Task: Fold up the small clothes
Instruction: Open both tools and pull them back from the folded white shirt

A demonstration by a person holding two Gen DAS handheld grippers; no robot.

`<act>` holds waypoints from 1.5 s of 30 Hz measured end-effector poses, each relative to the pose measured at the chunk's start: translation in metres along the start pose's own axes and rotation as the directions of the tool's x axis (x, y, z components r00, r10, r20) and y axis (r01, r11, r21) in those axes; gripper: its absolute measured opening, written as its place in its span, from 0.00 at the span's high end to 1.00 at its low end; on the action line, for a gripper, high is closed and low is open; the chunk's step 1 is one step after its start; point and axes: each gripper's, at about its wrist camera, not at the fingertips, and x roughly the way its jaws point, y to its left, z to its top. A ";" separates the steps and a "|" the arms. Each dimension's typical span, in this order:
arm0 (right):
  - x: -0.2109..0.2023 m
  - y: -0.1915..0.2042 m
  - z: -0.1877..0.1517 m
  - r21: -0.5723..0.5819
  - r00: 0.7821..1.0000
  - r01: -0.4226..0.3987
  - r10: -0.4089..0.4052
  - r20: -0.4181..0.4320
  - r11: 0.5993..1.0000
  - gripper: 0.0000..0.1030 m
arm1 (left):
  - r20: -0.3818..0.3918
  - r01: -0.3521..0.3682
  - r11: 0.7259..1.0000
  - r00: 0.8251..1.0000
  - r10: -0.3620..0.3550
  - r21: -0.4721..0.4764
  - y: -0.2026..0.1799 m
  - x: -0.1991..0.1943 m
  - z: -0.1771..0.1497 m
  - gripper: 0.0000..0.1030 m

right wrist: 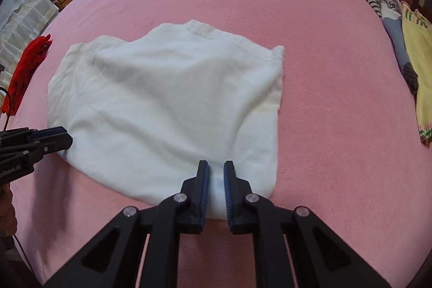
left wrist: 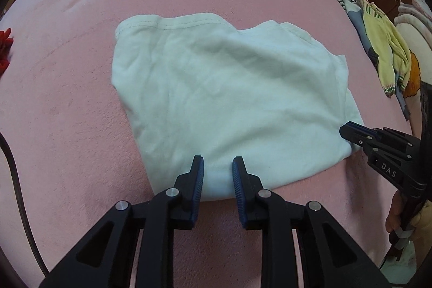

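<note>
White T-shirt [left wrist: 224, 99], folded, wrinkled, lies flat mid pink bed [left wrist: 81, 99]. Left gripper [left wrist: 217, 166] and right gripper [right wrist: 216, 171] sit at its near edge, fingers [left wrist: 198, 180] parted, holding nothing. Red garment [right wrist: 27, 72] left of shirt.

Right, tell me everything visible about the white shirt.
The white shirt is soft, wrinkled knit cotton by the look, folded into a rough rectangle and lying flat on the pink blanket. A stitched hem runs along its far edge. Both open grippers, left and right, straddle its near edge.
</note>
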 end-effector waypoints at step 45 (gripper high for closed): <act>-0.065 0.025 -0.025 0.327 0.999 -0.032 0.030 0.011 0.945 0.72 | -0.043 -0.084 0.933 0.993 0.106 0.349 0.038 -0.057 0.077 0.48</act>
